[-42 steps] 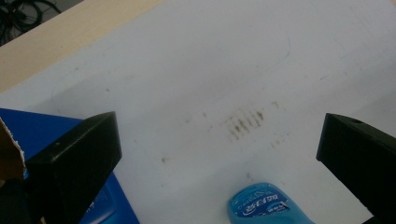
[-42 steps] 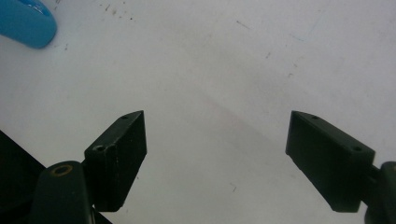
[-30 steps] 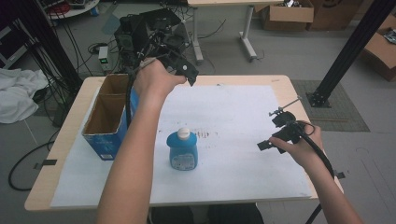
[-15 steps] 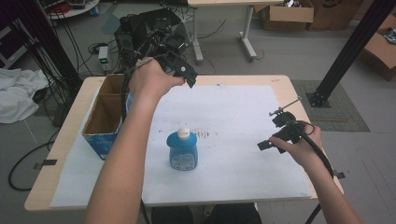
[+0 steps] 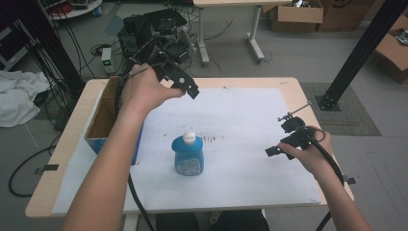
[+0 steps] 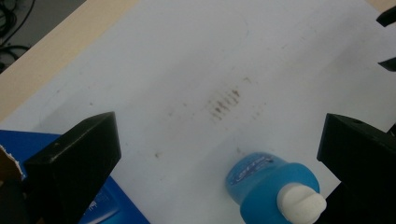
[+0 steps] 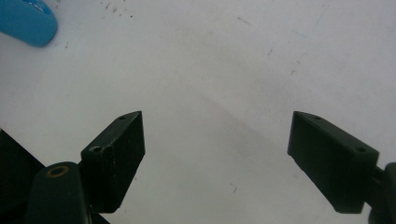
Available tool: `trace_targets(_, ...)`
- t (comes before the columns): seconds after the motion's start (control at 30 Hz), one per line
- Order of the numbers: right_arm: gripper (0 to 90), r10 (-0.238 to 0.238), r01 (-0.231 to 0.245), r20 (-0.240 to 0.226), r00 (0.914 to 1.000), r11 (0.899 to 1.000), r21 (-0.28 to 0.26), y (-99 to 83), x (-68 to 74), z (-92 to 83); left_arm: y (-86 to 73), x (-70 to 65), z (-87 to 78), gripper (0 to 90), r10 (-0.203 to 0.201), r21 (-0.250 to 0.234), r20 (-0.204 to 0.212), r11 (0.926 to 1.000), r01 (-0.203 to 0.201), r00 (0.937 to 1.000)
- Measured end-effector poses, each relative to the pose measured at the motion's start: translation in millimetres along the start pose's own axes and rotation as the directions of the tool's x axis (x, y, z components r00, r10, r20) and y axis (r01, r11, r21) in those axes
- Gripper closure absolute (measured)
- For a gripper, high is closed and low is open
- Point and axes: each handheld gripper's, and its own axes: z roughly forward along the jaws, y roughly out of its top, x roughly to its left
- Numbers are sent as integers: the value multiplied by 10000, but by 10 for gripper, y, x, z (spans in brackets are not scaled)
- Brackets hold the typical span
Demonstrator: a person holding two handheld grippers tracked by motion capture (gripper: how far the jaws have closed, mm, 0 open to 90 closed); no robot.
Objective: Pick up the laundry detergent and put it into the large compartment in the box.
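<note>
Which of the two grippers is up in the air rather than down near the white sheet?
The left gripper, raised over the table's far left by the blue box; the right gripper sits low near the sheet.

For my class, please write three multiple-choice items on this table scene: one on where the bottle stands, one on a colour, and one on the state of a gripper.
1. Where does the blue bottle stand?
A. Inside the cardboard box
B. Upright on the white sheet, to the right of the cardboard box
C. On the floor

2. What colour is the bottle's cap?
A. White
B. Red
C. Black

3. How do the jaws of the right gripper stand?
A. Shut on the bottle
B. Shut on nothing
C. Open, with nothing between them

Answers:
1 B: the high view shows it standing on the white sheet, apart from the cardboard box.
2 A: the cap looks white in the high view and the left gripper view.
3 C: the right gripper view shows the jaws wide apart over bare sheet.
</note>
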Motion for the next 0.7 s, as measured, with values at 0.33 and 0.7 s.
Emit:
trace_targets(0.33,182,-184,184,-20,9998,9998,-28,-3,24,-7,-149,-135,-54,8,1496,-273,630,9886,-1481,9867)
trace_targets(0.7,178,-208,208,-3,9998,9997,-143,-38,9,-18,-338,-300,33,4,2954,213,1273,9536,-3003,9469)
